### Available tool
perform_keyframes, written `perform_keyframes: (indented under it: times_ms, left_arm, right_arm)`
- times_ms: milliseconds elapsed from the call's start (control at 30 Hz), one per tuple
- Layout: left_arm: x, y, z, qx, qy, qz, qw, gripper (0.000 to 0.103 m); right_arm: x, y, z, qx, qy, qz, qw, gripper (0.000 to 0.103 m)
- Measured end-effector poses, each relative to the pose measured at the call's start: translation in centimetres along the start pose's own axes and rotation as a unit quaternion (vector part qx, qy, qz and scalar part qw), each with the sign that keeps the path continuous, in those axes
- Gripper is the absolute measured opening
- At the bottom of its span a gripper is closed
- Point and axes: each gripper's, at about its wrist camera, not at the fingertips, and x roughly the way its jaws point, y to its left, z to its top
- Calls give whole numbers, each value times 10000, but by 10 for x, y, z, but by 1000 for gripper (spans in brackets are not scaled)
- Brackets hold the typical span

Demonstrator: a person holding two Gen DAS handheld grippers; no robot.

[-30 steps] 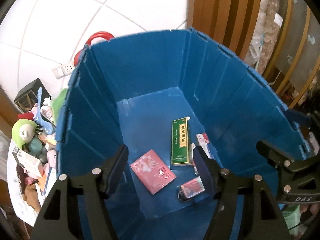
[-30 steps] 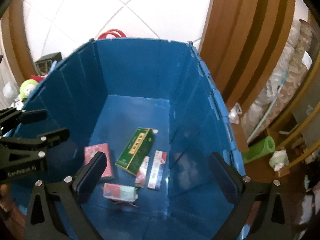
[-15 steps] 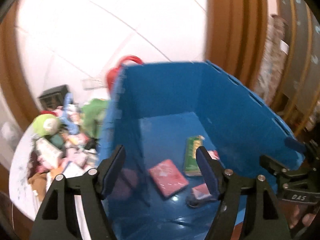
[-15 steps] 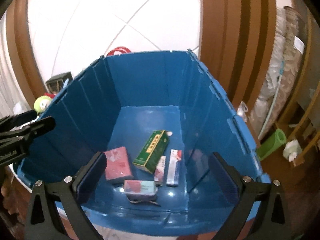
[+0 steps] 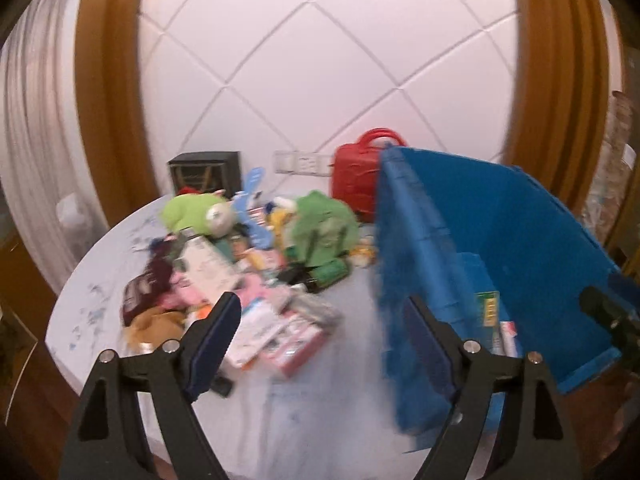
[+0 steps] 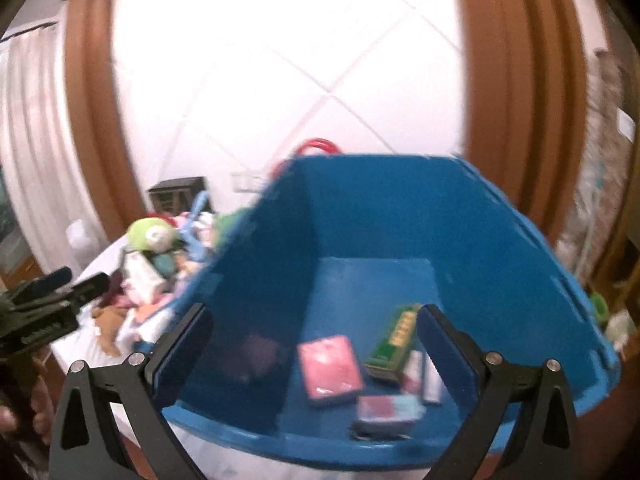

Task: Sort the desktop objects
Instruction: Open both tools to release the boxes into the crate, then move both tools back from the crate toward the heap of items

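Observation:
A heap of small things lies on the round white table [image 5: 100,264]: two green plush toys [image 5: 188,210] [image 5: 324,226], white and pink boxes [image 5: 280,336], a blue hanger [image 5: 252,200]. My left gripper [image 5: 320,328] hovers before this heap, its jaws opening, with nothing between them. To the right stands the blue bin [image 5: 500,220]. My right gripper [image 6: 316,344] is open and empty over the near rim of the blue bin [image 6: 400,208]. In the bin lie a pink box [image 6: 330,364], a green box [image 6: 394,336] and slim packets [image 6: 428,372].
A red case [image 5: 360,176] and a black box [image 5: 204,172] stand at the back of the table, against the white tiled wall. Brown wooden frames flank the wall. The left gripper [image 6: 52,292] shows at the left edge of the right wrist view. Both pictures are blurred.
Both views have swung left, away from the inside of the bin and towards the heap on the table. The left jaws stand wider apart. The right jaws are as wide as before.

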Motion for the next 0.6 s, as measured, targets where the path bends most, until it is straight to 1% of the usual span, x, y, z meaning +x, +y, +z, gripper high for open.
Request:
perform_keyframes:
  times_ms: [100, 233, 300, 367, 467, 567, 600]
  left_arm:
    - [3, 49, -7, -58, 35, 112, 9999, 83]
    - [7, 119, -18, -101, 107, 236, 9996, 83]
    - [12, 157, -24, -123, 182, 282, 9994, 83]
    - [19, 193, -31, -134, 320, 345, 9988, 83]
    - [36, 245, -46, -140, 619, 442, 9970, 83]
    - [58, 283, -59, -240, 919, 520, 9941, 83]
    - [63, 290, -63, -273, 1000, 525, 9932, 83]
  right_arm:
    - [7, 45, 4, -199, -30, 225, 9995, 103]
    - [21, 114, 5, -380, -81, 455, 9982, 103]
    - [30, 148, 4, -393, -57, 546, 9977, 103]
    - [41, 174, 0, -390, -8, 595, 9975, 103]
    - [68, 216, -13, -325, 233, 648, 9971, 103]
    - [93, 239, -29, -250, 557, 591, 9964, 103]
    - [103, 248, -37, -225, 717, 567, 9956, 103]
